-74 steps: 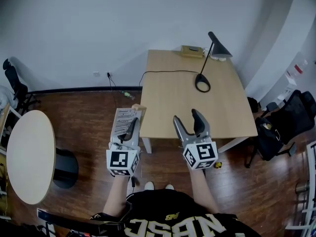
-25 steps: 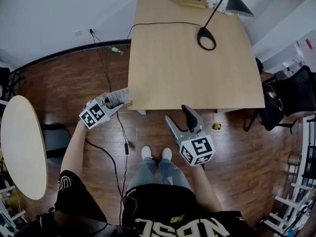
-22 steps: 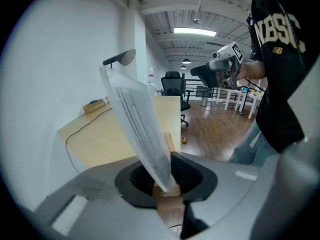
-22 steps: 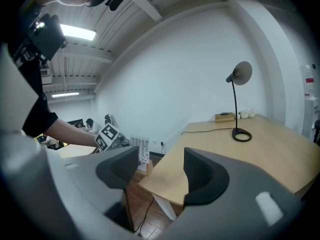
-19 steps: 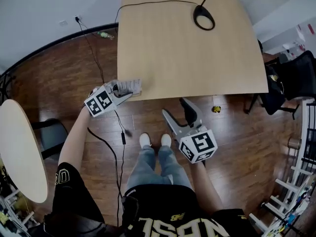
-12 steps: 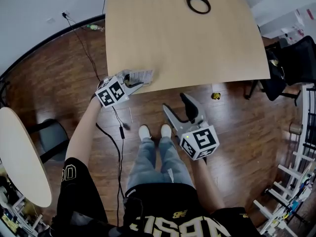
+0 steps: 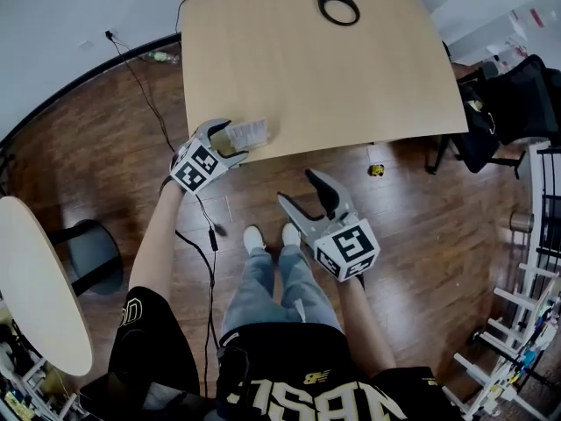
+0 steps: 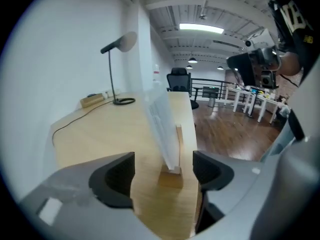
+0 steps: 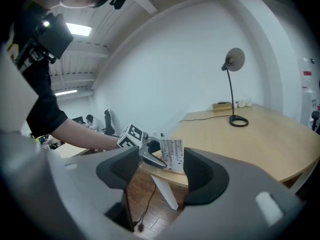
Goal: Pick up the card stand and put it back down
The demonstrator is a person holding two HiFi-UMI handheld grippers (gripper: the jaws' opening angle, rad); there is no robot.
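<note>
The card stand, a small wooden base holding a white printed card upright, rests on the near left corner of the wooden table. My left gripper straddles it with its jaws opening; in the left gripper view the card stand stands between the pads of the left gripper with a gap on each side. My right gripper hangs over the floor in front of the table, its jaws apart and empty. From the right gripper the card stand shows at the table corner.
A black desk lamp with its cable stands at the table's far side. A round table is at the left, dark chairs at the right. A cable lies on the wooden floor by the person's feet.
The left gripper brought the card stand from beside the table onto its near left corner, and its jaws have come apart from the stand. The right gripper has barely moved.
</note>
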